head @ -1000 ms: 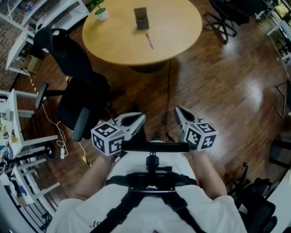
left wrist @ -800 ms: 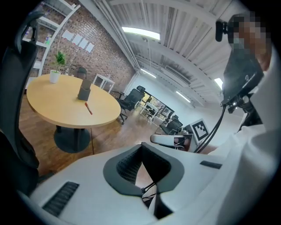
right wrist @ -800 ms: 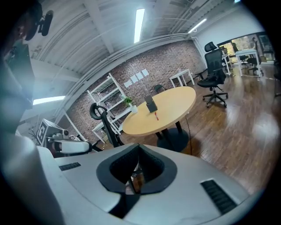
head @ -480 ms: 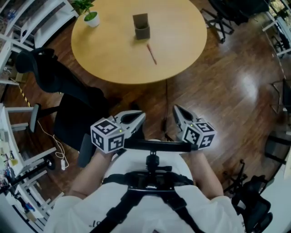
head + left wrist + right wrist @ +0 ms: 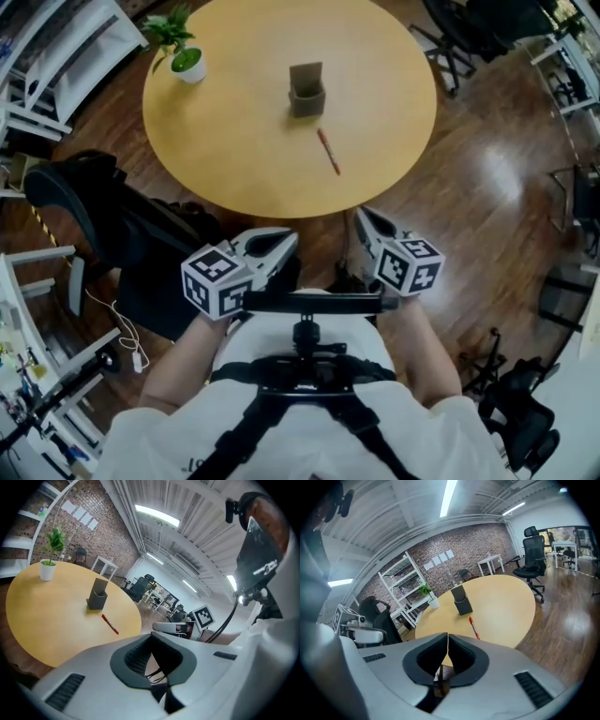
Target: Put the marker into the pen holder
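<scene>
A red marker (image 5: pixel 328 151) lies flat on the round wooden table (image 5: pixel 234 141), just this side of the dark grey pen holder (image 5: pixel 307 89), which stands upright. My left gripper (image 5: pixel 289 240) and right gripper (image 5: pixel 359 214) are side by side short of the table's near edge, both pointing at it and well clear of the marker. The left gripper (image 5: pixel 152 635) has its tips together and holds nothing. The right gripper (image 5: pixel 447 634) shows only a hairline slit; its jaws have just been opening slightly, with nothing between them. Marker (image 5: pixel 474 627) and holder (image 5: pixel 462 601) lie straight ahead.
A small potted plant (image 5: pixel 183 52) stands at the table's far left edge. A black office chair (image 5: pixel 94 225) is on the floor to my left, white shelving (image 5: pixel 47 66) beyond it. More office chairs (image 5: pixel 459 37) stand at the far right on the wooden floor.
The table, holder and marker have slid down and grown larger in the head view; I have moved toward the table, both grippers advancing together to its near edge.
</scene>
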{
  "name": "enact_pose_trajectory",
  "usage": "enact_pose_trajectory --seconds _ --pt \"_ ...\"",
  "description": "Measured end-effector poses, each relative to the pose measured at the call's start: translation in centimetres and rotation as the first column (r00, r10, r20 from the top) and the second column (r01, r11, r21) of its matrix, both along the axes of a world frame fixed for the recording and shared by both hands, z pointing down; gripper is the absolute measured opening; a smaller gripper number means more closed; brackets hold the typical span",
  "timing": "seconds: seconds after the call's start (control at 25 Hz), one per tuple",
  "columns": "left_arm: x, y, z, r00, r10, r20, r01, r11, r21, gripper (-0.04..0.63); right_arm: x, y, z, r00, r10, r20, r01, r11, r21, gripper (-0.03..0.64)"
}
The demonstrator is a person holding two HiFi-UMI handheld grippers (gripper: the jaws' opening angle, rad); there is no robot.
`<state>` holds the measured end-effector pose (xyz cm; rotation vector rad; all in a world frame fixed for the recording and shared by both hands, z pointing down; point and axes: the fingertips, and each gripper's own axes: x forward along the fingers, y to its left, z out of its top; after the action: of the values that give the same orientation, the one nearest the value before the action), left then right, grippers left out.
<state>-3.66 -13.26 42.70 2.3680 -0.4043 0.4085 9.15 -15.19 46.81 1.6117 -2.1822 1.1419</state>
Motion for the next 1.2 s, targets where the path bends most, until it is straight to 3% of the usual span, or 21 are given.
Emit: enact_pose_trajectory --seconds 0.24,0.48,0.6,0.68,0.96,1.04,1.2 --pt "-0.5 -2.1 0.1 1.0 -0.016 -0.011 0.016 1.0 -0.022 -0.006 0.2 -3.6 1.3 0.999 -0.014 -0.033 0.013 1.0 -0.026 0.006" --pt "0.3 -3.7 0.2 0.998 -0.068 0.018 0.068 0.997 -0.023 -0.006 1.1 -8.7 5.3 0.974 -0.18 -0.14 0.165 0.98 -0.111 0.025" --pt "0.3 -4.8 -0.1 0.991 -0.133 0.02 0.134 0.991 -0.021 -0.006 1.5 -12.5 7.5 0.928 -0.289 -0.236 0.253 0.953 -0.169 0.028" --pt "0.2 -5.1 -0.2 0.986 -0.164 0.029 0.165 0.986 -0.021 -0.006 1.6 -14.9 8.9 0.895 -0.351 -0.275 0.299 0.93 -0.214 0.066" --pt "-0.7 -6.1 0.2 0.969 -0.244 0.05 0.246 0.968 -0.048 -0.006 0.7 -21.3 13.8 0.784 -0.505 -0.362 0.368 0.847 -0.384 0.085" --pt "-1.1 -6.1 0.4 0.964 -0.261 0.054 0.264 0.962 -0.063 -0.006 0.4 -22.3 15.2 0.767 -0.526 -0.367 0.363 0.828 -0.428 0.086" --pt "-1.8 -6.3 1.3 0.959 -0.277 0.059 0.282 0.956 -0.083 -0.006 0.1 -23.5 17.3 0.777 -0.537 -0.329 0.335 0.795 -0.506 0.085"
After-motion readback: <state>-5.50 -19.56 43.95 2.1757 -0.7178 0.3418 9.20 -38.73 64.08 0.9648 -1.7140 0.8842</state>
